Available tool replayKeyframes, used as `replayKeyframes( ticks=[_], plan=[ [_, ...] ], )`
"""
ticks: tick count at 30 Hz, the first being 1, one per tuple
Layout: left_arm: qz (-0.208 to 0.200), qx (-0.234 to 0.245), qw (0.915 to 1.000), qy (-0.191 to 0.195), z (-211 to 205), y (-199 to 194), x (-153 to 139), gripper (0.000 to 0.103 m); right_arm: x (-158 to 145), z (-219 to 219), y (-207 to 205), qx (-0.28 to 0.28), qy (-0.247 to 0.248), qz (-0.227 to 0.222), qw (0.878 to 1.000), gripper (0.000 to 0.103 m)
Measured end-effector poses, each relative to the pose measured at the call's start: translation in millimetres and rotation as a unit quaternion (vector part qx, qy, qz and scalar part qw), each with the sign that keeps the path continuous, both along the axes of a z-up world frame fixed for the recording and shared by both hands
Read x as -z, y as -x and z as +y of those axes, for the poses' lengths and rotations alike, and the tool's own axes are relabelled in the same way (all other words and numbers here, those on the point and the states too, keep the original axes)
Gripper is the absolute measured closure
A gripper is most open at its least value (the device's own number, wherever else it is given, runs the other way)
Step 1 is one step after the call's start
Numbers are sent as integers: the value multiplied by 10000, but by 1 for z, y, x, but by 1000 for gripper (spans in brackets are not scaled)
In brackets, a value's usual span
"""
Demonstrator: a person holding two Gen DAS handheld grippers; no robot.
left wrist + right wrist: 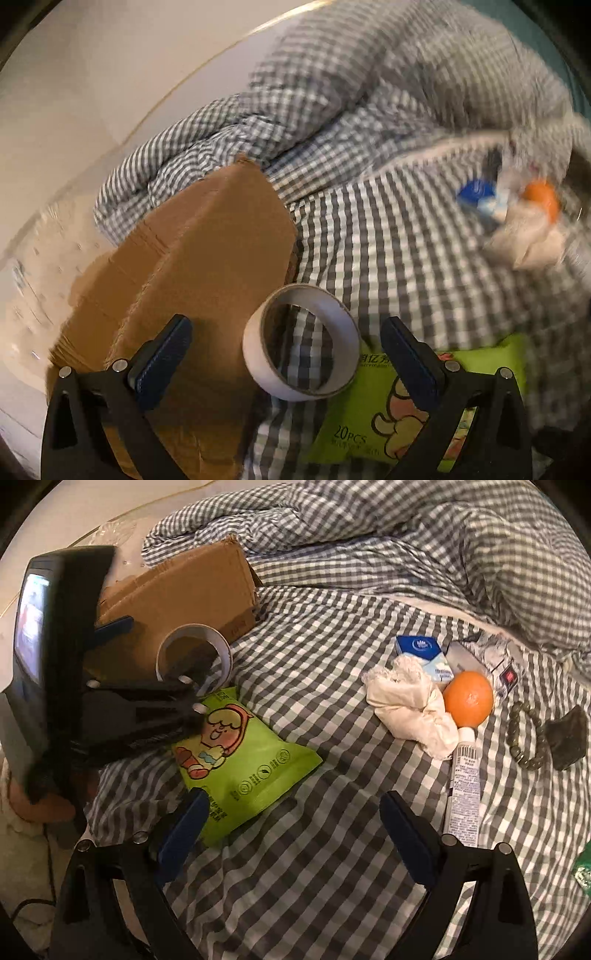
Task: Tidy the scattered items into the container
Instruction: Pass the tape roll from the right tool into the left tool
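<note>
A white tape roll [301,341] stands on edge on the checked bed cover between the open fingers of my left gripper [291,354], next to a brown cardboard box [199,236]. A green wipes pack [399,402] lies under the right finger. In the right wrist view the left gripper [159,672] reaches to the tape roll [194,653] by the box [177,594]. My right gripper [291,834] is open and empty above the cover, beside the green pack [240,764]. To the right lie a crumpled white cloth [410,705], an orange [468,699], a blue tissue pack [424,651] and a white tube [463,794].
A bead bracelet [526,734] and a dark stone-like object [567,738] lie at the far right. A small printed packet [498,657] sits behind the orange. A bunched checked duvet [369,528] fills the back. A pale wall [110,92] runs along the left.
</note>
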State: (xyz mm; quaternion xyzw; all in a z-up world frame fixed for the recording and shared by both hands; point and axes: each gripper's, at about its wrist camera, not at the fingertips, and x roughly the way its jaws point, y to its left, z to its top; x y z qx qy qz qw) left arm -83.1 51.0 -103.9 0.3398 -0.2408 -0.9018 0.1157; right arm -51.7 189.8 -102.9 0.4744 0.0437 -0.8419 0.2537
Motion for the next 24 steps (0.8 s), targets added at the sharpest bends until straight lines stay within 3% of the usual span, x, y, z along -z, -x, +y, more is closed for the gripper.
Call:
replayKeyframes(
  ticks=[1, 2, 3, 5, 6, 8, 9, 10, 11, 14, 17, 24],
  plan=[
    [-41, 6, 9998, 211, 4, 2, 8, 0, 2, 0, 1, 8, 11, -20, 10000, 9],
    [-266, 68, 9995, 159, 4, 6, 19, 0, 3, 2, 1, 19, 41, -56, 10000, 9],
    [-437, 65, 9990, -52, 2, 11, 25, 0, 4, 3, 2, 26, 65, -78, 9999, 9],
    [-324, -69, 9984, -467, -8, 12, 27, 1, 3, 5, 2, 51, 122, -99, 9999, 9],
    [-337, -75, 9982, -495, -10, 13, 26, 3, 1, 8, 2, 64, 170, -99, 9998, 9],
    [-303, -173, 9984, -454, -13, 14, 22, 37, 0, 9, 3, 74, 202, -109, 9997, 9],
    [-244, -306, 9983, -437, -18, 15, 18, 48, -1, 9, 3, 92, 180, -111, 9997, 9],
    [-203, -386, 9977, -511, -25, 16, 14, 70, -1, 9, 2, 99, 160, -110, 9998, 9],
    [-165, -467, 9964, -691, -37, 16, 7, 87, 0, 8, 2, 99, 143, -114, 9998, 9],
    [-312, -525, 9896, -1305, -58, 16, -6, 90, 0, 5, 0, 83, 132, -116, 9998, 9],
    [-344, -544, 9911, -1166, -53, 13, -5, 90, -2, 1, -2, 65, 179, -118, 9997, 9],
    [-192, -429, 9879, -1481, -57, -7, -21, 90, -6, -1, -10, 1, 221, -83, 9997, 9]
  ],
)
